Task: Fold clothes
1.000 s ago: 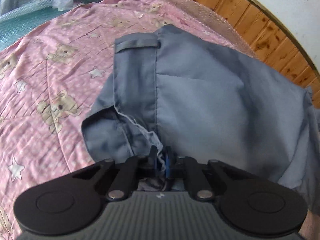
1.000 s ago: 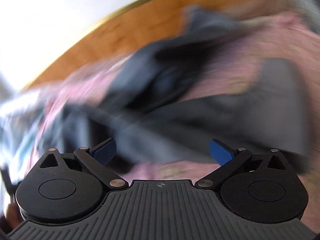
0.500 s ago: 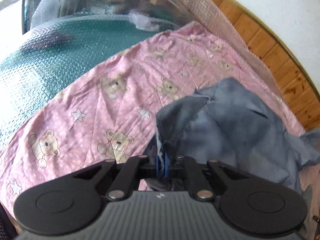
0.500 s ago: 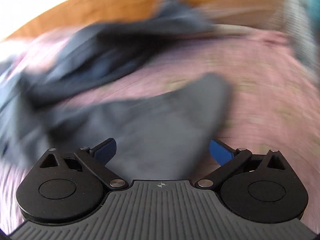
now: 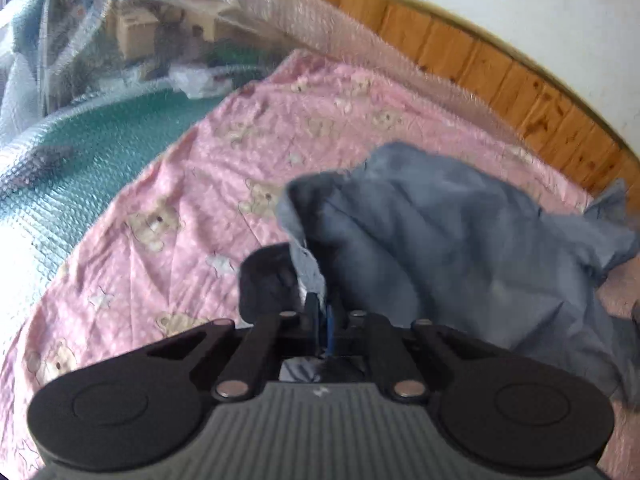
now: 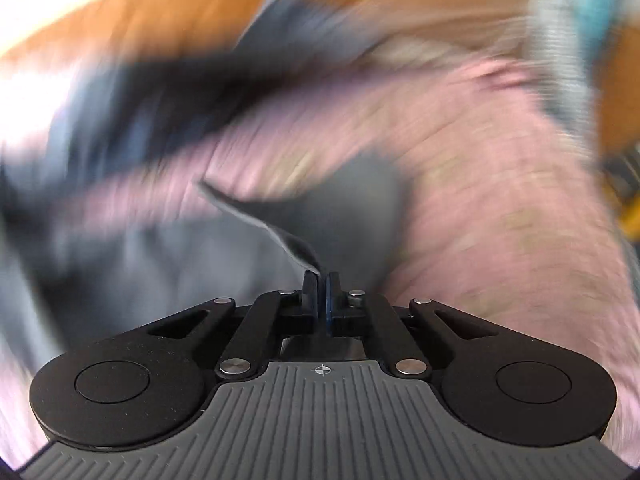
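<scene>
A grey-blue garment [image 5: 440, 240] lies rumpled on a pink bedsheet with teddy bears [image 5: 192, 208]. My left gripper [image 5: 322, 312] is shut on an edge of the garment and holds it lifted above the sheet. In the right wrist view, which is heavily motion-blurred, my right gripper [image 6: 321, 280] is shut on another edge of the same garment [image 6: 280, 224], and the cloth trails off to the left over the pink sheet [image 6: 500, 208].
A wooden headboard [image 5: 500, 76] runs along the far side below a white wall. Bubble wrap [image 5: 80, 136] covers a green surface and boxes at the back left, beyond the sheet's edge.
My right gripper has gone from open to shut on a garment edge. My left gripper has lifted and pulled its edge, so the garment bunches up more.
</scene>
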Demonstrator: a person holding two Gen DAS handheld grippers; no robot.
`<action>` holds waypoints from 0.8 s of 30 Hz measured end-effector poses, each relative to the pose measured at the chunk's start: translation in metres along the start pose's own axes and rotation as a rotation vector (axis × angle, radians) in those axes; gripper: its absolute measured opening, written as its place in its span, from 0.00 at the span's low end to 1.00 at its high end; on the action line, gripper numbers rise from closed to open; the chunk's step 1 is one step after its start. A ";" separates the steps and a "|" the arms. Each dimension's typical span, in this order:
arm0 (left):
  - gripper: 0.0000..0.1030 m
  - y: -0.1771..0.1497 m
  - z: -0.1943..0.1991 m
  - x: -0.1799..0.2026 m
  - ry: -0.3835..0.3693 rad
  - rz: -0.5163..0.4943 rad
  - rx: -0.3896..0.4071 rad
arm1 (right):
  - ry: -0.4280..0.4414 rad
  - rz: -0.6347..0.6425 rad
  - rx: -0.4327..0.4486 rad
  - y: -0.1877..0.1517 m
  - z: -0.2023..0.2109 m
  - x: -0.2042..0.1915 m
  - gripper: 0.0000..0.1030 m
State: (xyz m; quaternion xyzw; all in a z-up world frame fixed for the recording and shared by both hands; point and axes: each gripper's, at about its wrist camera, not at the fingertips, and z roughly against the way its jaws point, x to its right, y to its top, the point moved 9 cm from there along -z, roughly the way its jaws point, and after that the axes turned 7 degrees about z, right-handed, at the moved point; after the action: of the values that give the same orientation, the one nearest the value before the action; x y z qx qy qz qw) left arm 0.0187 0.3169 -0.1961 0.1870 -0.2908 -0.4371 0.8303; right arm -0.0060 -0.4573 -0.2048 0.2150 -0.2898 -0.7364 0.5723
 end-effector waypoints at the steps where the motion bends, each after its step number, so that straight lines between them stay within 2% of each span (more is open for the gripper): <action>1: 0.03 0.013 0.014 -0.006 -0.014 0.049 0.033 | -0.019 -0.063 0.033 0.017 0.008 0.017 0.00; 4: 0.03 0.054 0.033 -0.012 -0.034 0.106 0.105 | -0.093 -0.134 0.038 0.059 -0.015 0.052 0.00; 6: 0.03 0.069 0.022 -0.007 -0.031 0.092 0.106 | -0.142 -0.181 0.042 0.087 -0.030 0.075 0.00; 9: 0.03 0.053 -0.029 -0.008 0.100 0.004 -0.011 | -0.216 -0.252 0.047 0.129 -0.053 0.110 0.02; 10: 0.03 0.040 -0.042 -0.014 0.135 0.004 -0.054 | -0.199 -0.279 0.021 0.130 -0.067 0.114 0.09; 11: 0.03 0.026 -0.050 -0.020 0.165 0.005 -0.084 | -0.139 -0.310 -0.034 0.117 -0.088 0.109 0.11; 12: 0.03 0.012 -0.058 -0.027 0.195 0.006 -0.114 | -0.090 -0.352 -0.045 0.104 -0.097 0.105 0.18; 13: 0.03 -0.001 -0.066 -0.033 0.224 0.007 -0.144 | -0.051 -0.404 -0.014 0.091 -0.094 0.103 0.42; 14: 0.04 -0.011 -0.068 -0.035 0.232 0.021 -0.153 | -0.019 -0.444 0.008 0.075 -0.090 0.100 0.59; 15: 0.04 -0.017 -0.065 -0.035 0.221 0.039 -0.145 | 0.005 -0.474 0.020 0.056 -0.086 0.097 0.86; 16: 0.04 -0.022 -0.062 -0.036 0.210 0.052 -0.137 | 0.016 -0.497 0.028 0.037 -0.083 0.097 0.91; 18: 0.08 -0.027 -0.056 -0.032 0.196 0.052 -0.118 | -0.011 -0.546 -0.004 0.000 -0.083 0.101 0.91; 20: 0.25 -0.030 -0.051 -0.028 0.186 0.043 -0.097 | -0.029 -0.610 -0.045 -0.035 -0.082 0.102 0.91; 21: 0.28 -0.030 -0.050 -0.025 0.182 0.040 -0.084 | -0.012 -0.658 -0.059 -0.050 -0.078 0.101 0.91; 23: 0.46 -0.027 -0.053 -0.017 0.165 0.042 -0.060 | 0.044 -0.723 -0.071 -0.071 -0.075 0.090 0.91; 24: 0.52 -0.026 -0.055 -0.013 0.159 0.040 -0.049 | 0.084 -0.734 -0.079 -0.076 -0.078 0.082 0.91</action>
State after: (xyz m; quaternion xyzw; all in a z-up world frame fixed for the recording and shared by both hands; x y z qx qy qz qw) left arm 0.0328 0.3166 -0.2565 0.1950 -0.2170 -0.4112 0.8636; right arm -0.0311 -0.5368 -0.3125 0.3127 -0.1409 -0.8937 0.2893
